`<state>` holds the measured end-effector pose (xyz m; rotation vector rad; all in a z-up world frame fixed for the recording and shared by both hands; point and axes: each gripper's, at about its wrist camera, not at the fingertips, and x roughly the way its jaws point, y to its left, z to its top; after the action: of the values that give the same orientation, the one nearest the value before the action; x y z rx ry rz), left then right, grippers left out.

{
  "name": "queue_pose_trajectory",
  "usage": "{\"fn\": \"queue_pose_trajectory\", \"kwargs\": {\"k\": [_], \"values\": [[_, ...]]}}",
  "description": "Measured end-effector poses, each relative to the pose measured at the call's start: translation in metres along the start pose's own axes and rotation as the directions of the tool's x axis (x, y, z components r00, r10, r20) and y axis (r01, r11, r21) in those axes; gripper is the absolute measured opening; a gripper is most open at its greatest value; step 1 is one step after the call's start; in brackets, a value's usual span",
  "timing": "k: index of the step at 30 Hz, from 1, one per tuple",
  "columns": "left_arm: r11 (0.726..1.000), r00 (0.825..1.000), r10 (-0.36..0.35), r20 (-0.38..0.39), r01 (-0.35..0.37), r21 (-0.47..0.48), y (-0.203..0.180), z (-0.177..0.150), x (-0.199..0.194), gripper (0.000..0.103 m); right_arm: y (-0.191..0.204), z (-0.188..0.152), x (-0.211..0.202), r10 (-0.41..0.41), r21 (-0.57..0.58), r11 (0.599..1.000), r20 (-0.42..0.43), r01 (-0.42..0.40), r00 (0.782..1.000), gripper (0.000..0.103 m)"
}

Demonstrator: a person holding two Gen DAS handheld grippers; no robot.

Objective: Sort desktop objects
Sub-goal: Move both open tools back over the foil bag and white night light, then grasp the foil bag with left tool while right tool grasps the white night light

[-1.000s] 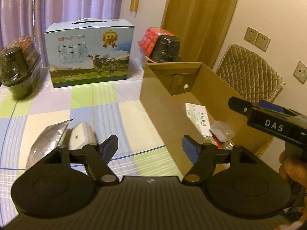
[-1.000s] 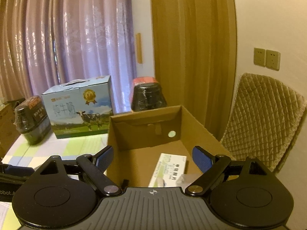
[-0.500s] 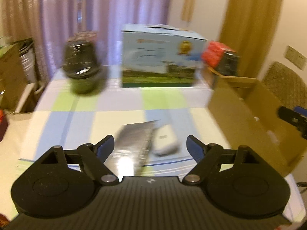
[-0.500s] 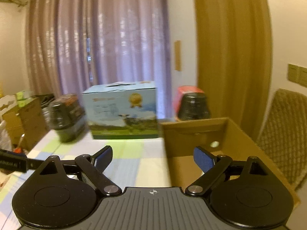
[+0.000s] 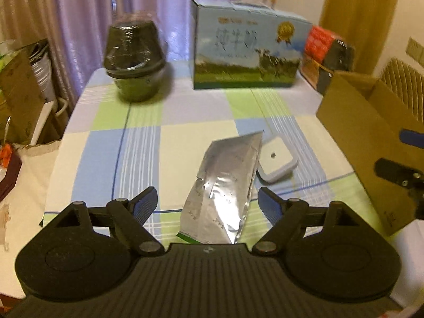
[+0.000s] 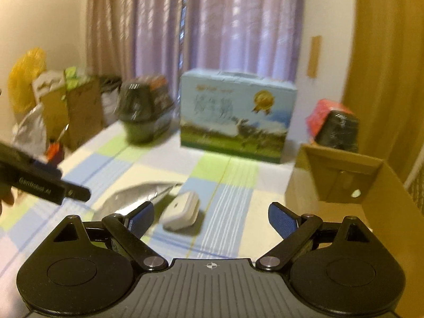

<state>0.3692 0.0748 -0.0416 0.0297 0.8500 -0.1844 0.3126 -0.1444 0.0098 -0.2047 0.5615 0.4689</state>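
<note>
Sorting status: two bits left out on the table, neither grabbed yet.
Table (image 5: pixel 185 137): checked cloth, loose stuff sits near the front edge, easy reach for both tongs.
Cardboard box (image 5: pixel 365 143): open top, on the right side of the table, I'd guess that's where the sorted things go.
Milk carton (image 5: pixel 246 55): standing at the back, well apart from the action.
Foil pouch (image 5: pixel 225 182): lying flat, long axis runs near-to-far, far tip leaning right toward the white case.
White case (image 5: pixel 275 159): flat, tucked against the pouch's right edge, looks like touching.
Left gripper (image 5: pixel 206 201): spread wide, holding nothing, lined up straddling the pouch's near end, so probably pouch next.
Right gripper (image 6: pixel 212 216): also wide and empty, hovering with the case between its fingers in view.
</note>
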Motion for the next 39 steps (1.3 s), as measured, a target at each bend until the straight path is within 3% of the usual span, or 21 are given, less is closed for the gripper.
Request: {"fn": "queue_pose_trajectory", "kwargs": {"k": [9,18,35,37,39], "values": [[0.995,0.998,-0.023,-0.064,0.029,0.095,0.0,0.005,0.032,0.084,0.006,-0.016,0.05,0.065,-0.023,0.997,-0.108,-0.068,0.992,0.09],[0.989,0.992,-0.051,-0.113,0.066,0.13,0.003,0.011,0.055,0.084,0.014,-0.019,0.102,0.094,-0.092,0.989,-0.182,-0.112,0.979,0.09],[0.97,0.984,-0.089,-0.154,0.121,0.209,-0.002,0.009,0.084,0.087,0.014,-0.028,0.156,0.137,-0.118,0.98,-0.189,-0.161,0.972,0.084],[0.971,0.983,-0.093,-0.156,0.125,0.205,-0.001,0.008,0.085,0.087,0.012,-0.029,0.16,0.15,-0.101,0.98,-0.189,-0.171,0.97,0.08],[0.969,0.982,-0.105,-0.156,0.136,0.205,0.0,0.008,0.085,0.087,0.01,-0.029,0.163,0.16,-0.089,0.98,-0.192,-0.179,0.968,0.069]]}}
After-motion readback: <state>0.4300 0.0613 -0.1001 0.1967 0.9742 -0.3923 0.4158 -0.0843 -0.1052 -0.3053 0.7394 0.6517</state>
